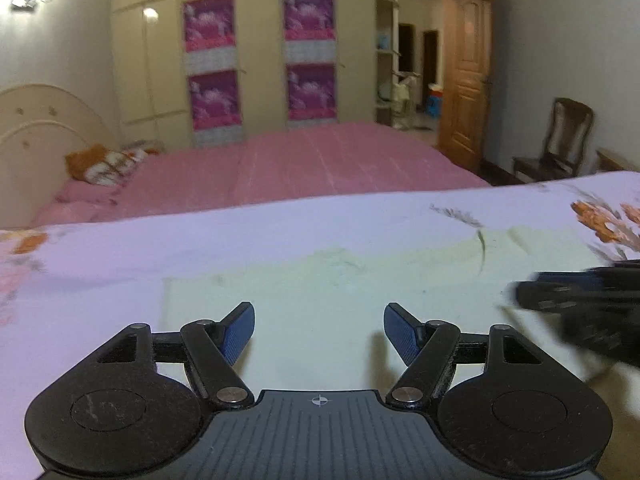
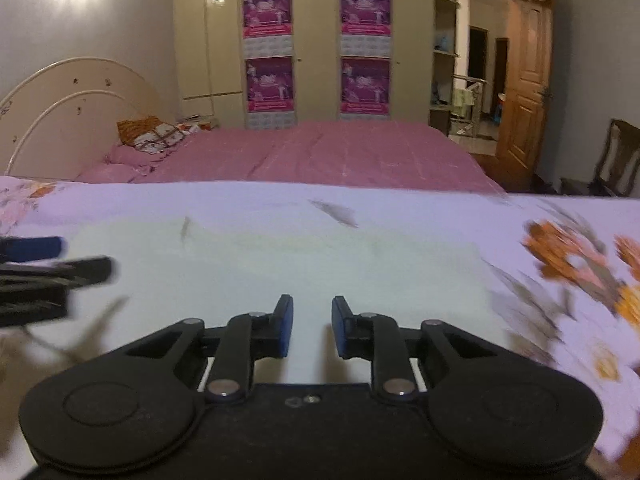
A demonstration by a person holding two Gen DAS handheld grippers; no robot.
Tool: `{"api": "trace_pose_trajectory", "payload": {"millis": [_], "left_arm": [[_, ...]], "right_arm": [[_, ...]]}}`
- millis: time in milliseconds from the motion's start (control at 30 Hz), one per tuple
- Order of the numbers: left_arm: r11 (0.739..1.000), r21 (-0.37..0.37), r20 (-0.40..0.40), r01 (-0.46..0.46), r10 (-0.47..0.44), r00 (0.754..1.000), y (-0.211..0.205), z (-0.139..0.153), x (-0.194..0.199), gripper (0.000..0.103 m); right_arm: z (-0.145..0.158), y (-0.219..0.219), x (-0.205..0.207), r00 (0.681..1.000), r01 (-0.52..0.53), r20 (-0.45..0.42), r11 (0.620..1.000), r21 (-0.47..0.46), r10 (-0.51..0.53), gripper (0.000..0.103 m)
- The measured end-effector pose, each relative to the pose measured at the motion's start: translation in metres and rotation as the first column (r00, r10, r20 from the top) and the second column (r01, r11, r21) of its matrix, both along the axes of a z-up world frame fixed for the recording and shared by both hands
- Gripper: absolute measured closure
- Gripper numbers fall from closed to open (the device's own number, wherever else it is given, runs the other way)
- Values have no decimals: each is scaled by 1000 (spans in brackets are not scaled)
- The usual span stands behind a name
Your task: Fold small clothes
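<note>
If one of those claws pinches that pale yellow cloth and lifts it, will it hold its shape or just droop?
The pale yellow cloth would probably droop: it lies flat and thin on the flowered sheet. It looks light, so it should lift easily. Pushed, it would likely bunch up rather than slide. Both claws, left and right, are open.

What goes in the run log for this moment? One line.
left gripper open over garment | right gripper open over garment | nothing held | garment flat on sheet

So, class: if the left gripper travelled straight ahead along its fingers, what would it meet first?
Probably the pale garment lying flat on the floral sheet: the open left gripper points low across it. Depth is unclear; it might skim over.
</note>
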State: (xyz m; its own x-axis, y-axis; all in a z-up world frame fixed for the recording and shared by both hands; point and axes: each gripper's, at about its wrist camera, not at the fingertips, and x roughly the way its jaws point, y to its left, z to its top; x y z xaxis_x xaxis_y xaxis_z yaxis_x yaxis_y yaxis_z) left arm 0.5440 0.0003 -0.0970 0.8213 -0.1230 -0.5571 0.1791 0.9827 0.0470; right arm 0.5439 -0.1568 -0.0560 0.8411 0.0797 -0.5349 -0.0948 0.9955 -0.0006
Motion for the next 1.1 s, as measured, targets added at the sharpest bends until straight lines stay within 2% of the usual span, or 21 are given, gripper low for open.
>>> {"api": "trace_pose_trajectory", "payload": {"millis": [67, 100, 167, 200, 300, 367, 467, 533, 567, 633, 667, 733, 800, 867, 933, 967, 1000, 1033, 1100], "left_arm": [[999, 33, -20, 0, 0, 1000, -6, -11, 12, 32], [1000, 21, -34, -5, 6, 999, -4, -19, 15, 32], [998, -67, -40, -19, 17, 999, 9, -23, 18, 32], [996, -83, -43, -30, 26, 999, 14, -22, 18, 32], [997, -44, -31, -58, 57, 998, 31, -23, 20, 32], [994, -56, -40, -97, 95, 995, 52, -24, 29, 32], [988, -34, -50, -149, 148, 988, 70, -29, 34, 31], [982, -110, -70, -156, 149, 986, 83, -33, 35, 30], [981, -105, -68, -164, 157, 985, 83, -33, 35, 30], [980, -78, -60, -181, 177, 982, 75, -30, 33, 30], [981, -88, -45, -170, 166, 985, 71, -25, 26, 30], [989, -105, 5, -106, 107, 994, 48, -16, 12, 30], [997, -73, 21, -38, 40, 999, 18, -14, 5, 30], [998, -55, 16, 16, -16, 1000, -12, -17, 3, 30], [998, -47, -11, 32, -33, 999, -32, -25, 0, 30], [999, -32, -27, 19, -20, 999, -34, -29, -1, 30], [999, -33, -37, 17, -18, 999, -30, -33, -4, 30], [999, -46, -34, 9, -11, 999, -23, -34, -9, 30], [1000, -16, -29, -21, 21, 999, -4, -31, -19, 30]], "right_arm": [[-6, 15, 14, 999, -35, -5, 999, -3, 35, 83], [-10, 21, 19, 999, -49, -11, 999, -9, 49, 83], [-20, 29, 25, 998, -61, -16, 997, -37, 60, 81], [-21, 28, 23, 998, -65, -5, 997, -40, 65, 81], [-18, 19, 17, 998, -56, 5, 998, -36, 56, 81], [-17, 3, 13, 1000, -10, 17, 998, -59, 11, 81], [-17, -45, 11, 990, 141, 6, 989, -42, -141, 80], [-18, -74, 10, 980, 199, -15, 980, 26, -198, 80], [-17, -79, 10, 981, 194, -26, 980, 44, -193, 81], [-14, -71, 11, 984, 178, -28, 984, -5, -178, 80], [-12, -66, 10, 985, 172, -24, 985, -20, -172, 79], [-6, -61, 5, 986, 165, -4, 986, 14, -165, 78], [-3, -46, 4, 989, 146, -1, 988, 49, -146, 77], [-4, -28, 11, 996, 91, -13, 994, 59, -90, 77], [-3, -2, 12, 1000, 17, -7, 1000, 19, -17, 78], [-4, 7, 11, 1000, -13, -6, 1000, 0, 13, 78], [-5, 12, 11, 1000, -14, -17, 999, -30, 14, 83], [-7, 11, 9, 999, -26, -29, 999, -41, 25, 75], [-8, -7, 0, 1000, -20, -26, 997, -73, 18, 74]]}}
